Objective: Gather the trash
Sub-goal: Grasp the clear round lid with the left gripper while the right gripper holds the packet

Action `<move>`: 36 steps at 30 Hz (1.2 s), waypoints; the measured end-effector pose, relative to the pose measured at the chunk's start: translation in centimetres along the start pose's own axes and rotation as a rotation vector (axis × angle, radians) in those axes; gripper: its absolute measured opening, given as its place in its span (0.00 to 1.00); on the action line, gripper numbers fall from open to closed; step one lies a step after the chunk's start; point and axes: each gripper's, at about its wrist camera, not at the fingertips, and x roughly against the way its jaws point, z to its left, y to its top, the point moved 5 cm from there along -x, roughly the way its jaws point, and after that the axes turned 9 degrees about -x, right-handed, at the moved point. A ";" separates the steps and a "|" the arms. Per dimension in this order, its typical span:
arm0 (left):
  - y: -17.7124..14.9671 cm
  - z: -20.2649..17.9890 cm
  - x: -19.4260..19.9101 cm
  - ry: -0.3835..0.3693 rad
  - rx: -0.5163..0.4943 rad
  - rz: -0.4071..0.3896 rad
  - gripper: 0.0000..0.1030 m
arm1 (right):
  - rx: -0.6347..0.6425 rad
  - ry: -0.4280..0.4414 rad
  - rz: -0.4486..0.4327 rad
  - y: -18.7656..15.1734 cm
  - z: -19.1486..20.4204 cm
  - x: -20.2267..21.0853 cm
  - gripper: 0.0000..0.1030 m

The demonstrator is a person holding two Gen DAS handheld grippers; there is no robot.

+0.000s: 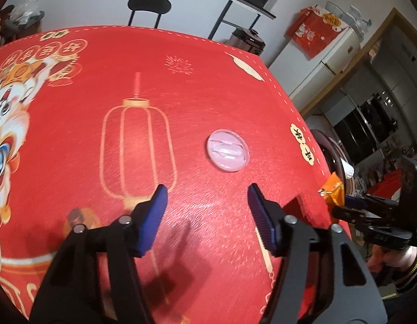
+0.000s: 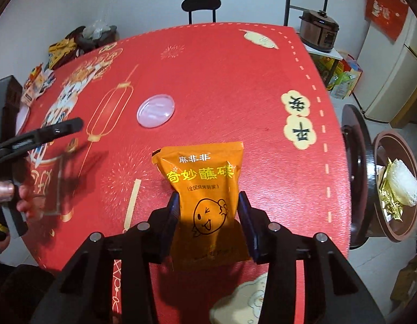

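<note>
Trash on the red worktop (image 2: 235, 86) is partly dealt with. Orange sauce packet (image 2: 205, 197) is pinched by its sides in the right tongs (image 2: 207, 216), which look lifted w/ it above the cloth, judging by the shadow under it. Same packet shows at the right edge of the left wrist view, close to the bin side.

Bin (image 2: 397, 189) stands just off the worktop's right edge; it already holds a white foam net and gold foil wrapper, so some collecting looks done.

Left tongs (image 1: 205, 197) are spread, nothing btwn the blue pads, hovering over the cloth just short of the clear plastic lid (image 1: 227, 151). That lid lies flat near the worktop's middle, beside the printed lantern, untouched.

Still to do, as I judge it: drop the packet in the bin, then pick up the lid. More wrappers (image 2: 36, 83) sit at the far left corner of the worktop; can't tell if they count as trash. Flat lid may be awkward to get the pads under.
</note>
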 end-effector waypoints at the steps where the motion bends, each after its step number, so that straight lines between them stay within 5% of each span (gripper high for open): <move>1: 0.1 -0.1 -0.4 -0.001 0.000 0.004 0.57 | -0.005 0.001 -0.004 0.1 -0.2 0.2 0.42; 16: 5.2 0.0 -8.4 0.047 0.030 0.048 0.21 | -0.077 0.003 0.001 0.6 -4.5 0.1 0.42; 27: 5.0 -0.4 -10.9 0.117 -0.058 0.083 0.17 | -0.099 0.001 0.003 0.7 -6.0 0.2 0.42; 30: 5.0 -0.7 -10.9 0.139 -0.077 0.078 0.06 | -0.100 0.002 0.006 0.7 -5.9 0.1 0.42; 36: 5.0 -0.7 -8.9 0.112 -0.060 0.029 0.05 | -0.101 -0.001 -0.005 0.7 -6.0 0.6 0.42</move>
